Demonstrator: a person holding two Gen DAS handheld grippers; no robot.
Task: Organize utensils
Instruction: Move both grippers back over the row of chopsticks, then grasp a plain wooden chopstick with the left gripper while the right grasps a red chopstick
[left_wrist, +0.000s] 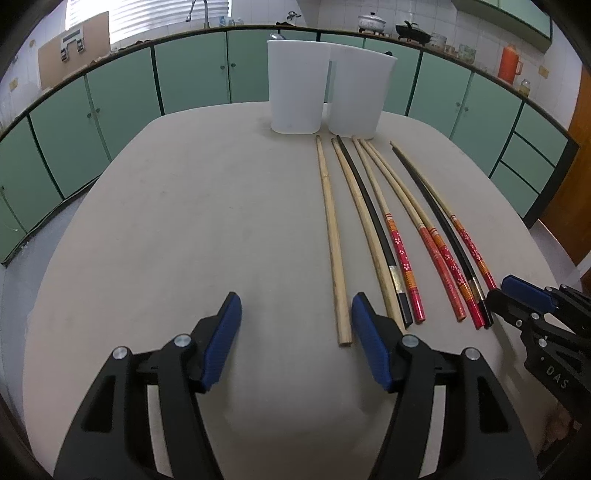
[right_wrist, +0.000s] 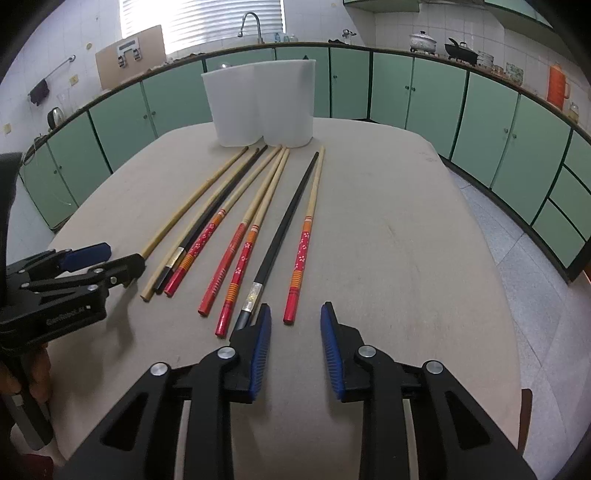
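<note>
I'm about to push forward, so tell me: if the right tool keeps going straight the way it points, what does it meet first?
Most likely the red-handled chopstick, whose butt end lies just ahead between the open fingers of the right tool. Depth is hard to judge.

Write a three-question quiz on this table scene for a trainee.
1. How many black chopsticks lie on the table? A) one B) two C) four
2. True or false: the left gripper is shut on a chopstick.
3. What colour is the handle end of the rightmost chopstick in the row?

Key: 1 B. 2 False: its jaws stand open and grip nothing. 3 Red.
</note>
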